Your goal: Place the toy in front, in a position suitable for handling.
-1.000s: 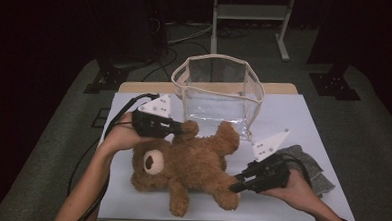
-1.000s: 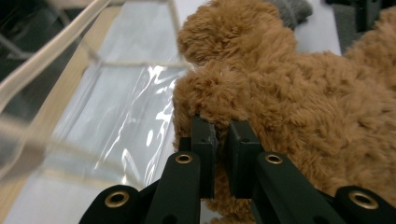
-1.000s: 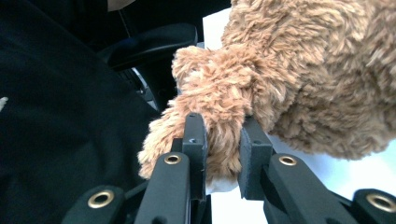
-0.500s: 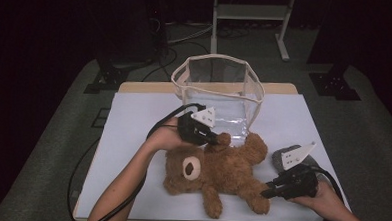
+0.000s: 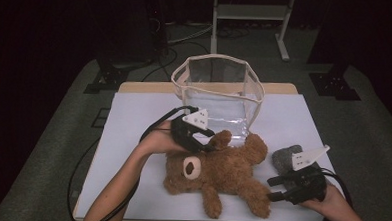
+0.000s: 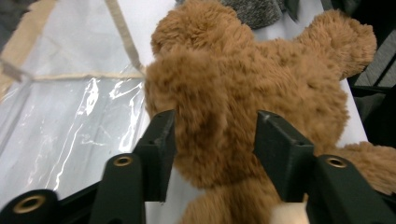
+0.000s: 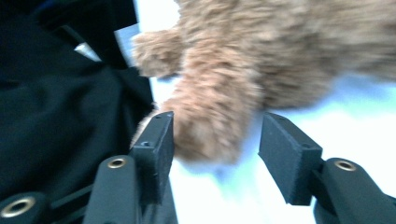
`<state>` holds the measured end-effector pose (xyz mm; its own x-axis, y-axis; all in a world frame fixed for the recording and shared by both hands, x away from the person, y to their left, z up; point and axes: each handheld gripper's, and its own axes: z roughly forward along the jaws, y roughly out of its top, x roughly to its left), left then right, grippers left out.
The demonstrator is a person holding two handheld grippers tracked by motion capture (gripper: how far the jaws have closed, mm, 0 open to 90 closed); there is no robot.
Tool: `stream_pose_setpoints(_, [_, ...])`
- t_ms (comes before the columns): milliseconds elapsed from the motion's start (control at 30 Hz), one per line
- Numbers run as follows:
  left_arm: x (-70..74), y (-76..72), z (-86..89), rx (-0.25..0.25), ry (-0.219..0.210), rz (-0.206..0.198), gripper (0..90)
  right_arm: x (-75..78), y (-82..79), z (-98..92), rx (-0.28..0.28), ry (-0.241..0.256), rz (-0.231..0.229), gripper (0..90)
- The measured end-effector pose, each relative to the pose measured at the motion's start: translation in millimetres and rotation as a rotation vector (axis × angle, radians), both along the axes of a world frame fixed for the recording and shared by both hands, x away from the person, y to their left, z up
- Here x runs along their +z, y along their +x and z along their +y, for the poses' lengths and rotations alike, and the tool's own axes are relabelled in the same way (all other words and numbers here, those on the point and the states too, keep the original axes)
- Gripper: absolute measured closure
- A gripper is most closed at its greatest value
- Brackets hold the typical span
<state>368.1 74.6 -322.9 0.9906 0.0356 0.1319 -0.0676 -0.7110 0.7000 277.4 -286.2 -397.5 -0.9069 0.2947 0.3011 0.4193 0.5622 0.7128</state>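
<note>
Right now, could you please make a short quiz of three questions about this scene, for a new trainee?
1. True or false: the teddy bear lies inside the clear bag.
2. Which part of the bear sits between the jaws of the left gripper? A) a leg B) an arm C) the nose
3. Fill in: the grey cloth lies on the table beside the ____ gripper.

Key
1. False; it lies on the table in front of the bag.
2. B; the jaws flank the arm.
3. Right; the right gripper is open, jaws either side of the bear's leg.
</note>
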Motion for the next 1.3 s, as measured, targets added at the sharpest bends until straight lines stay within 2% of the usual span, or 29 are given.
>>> stream_pose_setpoints(67, [-1.5,-7.1,10.4,0.015,-0.025,0.003,42.5,3.5,0.6,-11.1,-0.048,-0.008,-0.031,40.6])
stream_pose_setpoints(167, [-3.8,-16.6,22.0,0.031,-0.04,-0.004,38.1,6.9,3.1,-27.9,-0.126,-0.042,-0.08,38.7])
stream_pose_setpoints(267, [-5.9,-26.8,34.0,0.045,-0.057,0.003,31.2,7.4,8.2,-45.2,-0.214,-0.112,-0.145,36.1])
stream_pose_setpoints(300, [-6.3,-30.5,37.9,0.045,-0.055,-0.007,31.2,7.4,8.2,-45.2,-0.214,-0.112,-0.145,36.1])
stream_pose_setpoints(333, [-7.2,-34.5,41.1,0.051,-0.059,-0.012,28.3,4.8,12.2,-51.4,-0.244,-0.137,-0.153,35.7])
stream_pose_setpoints(367, [-7.6,-37.9,44.5,0.054,-0.059,-0.012,28.3,4.8,12.2,-51.4,-0.244,-0.137,-0.153,35.7])
stream_pose_setpoints(400, [-8.1,-41.1,47.7,0.054,-0.058,-0.012,26.4,0.2,16.8,-56.0,-0.262,-0.169,-0.169,35.3])
stream_pose_setpoints(500, [-11.6,-48.9,55.3,0.075,-0.051,-0.02,23.9,-6.3,22.2,-59.3,-0.28,-0.191,-0.171,33.7])
stream_pose_setpoints(533, [-15.4,-51.7,59.4,0.083,-0.046,-0.016,22.0,-12.5,28.0,-61.1,-0.289,-0.222,-0.17,33.4])
stream_pose_setpoints(567, [-15.4,-51.7,59.4,0.083,-0.046,-0.016,21.7,-12.5,28.0,-61.1,-0.289,-0.222,-0.17,33.4])
stream_pose_setpoints(600, [-17.7,-52.8,61.1,0.088,-0.041,-0.016,20.4,-17.2,32.4,-62.3,-0.299,-0.243,-0.175,33.1])
stream_pose_setpoints(833, [-39.1,-53.5,66.4,0.116,-0.006,-0.014,15.7,-29.4,45.0,-66.4,-0.325,-0.256,-0.171,33.5])
stream_pose_setpoints(933, [-50.3,-51.7,64.0,0.138,0.004,-0.001,10.7,-39.9,51.0,-66.2,-0.325,-0.265,-0.147,39.8])
stream_pose_setpoints(1067, [-59.0,-50.9,62.2,0.154,-0.003,-0.023,10.3,-44.3,52.3,-65.5,-0.322,-0.269,-0.148,46.3])
stream_pose_setpoints(1167, [-64.0,-49.1,58.4,0.17,0.008,-0.023,12.9,-45.2,52.4,-66.0,-0.328,-0.268,-0.149,56.0])
stream_pose_setpoints(1200, [-65.3,-49.0,57.1,0.182,0.006,-0.019,16.8,-45.2,53.4,-67.2,-0.332,-0.257,-0.137,64.4])
stream_pose_setpoints(1233, [-65.4,-48.6,56.5,0.192,0.006,-0.013,16.8,-45.2,53.4,-67.2,-0.332,-0.257,-0.137,64.4])
stream_pose_setpoints(1300, [-65.1,-49.3,55.6,0.199,0.008,-0.007,21.1,-45.2,54.5,-68.2,-0.33,-0.245,-0.126,70.3])
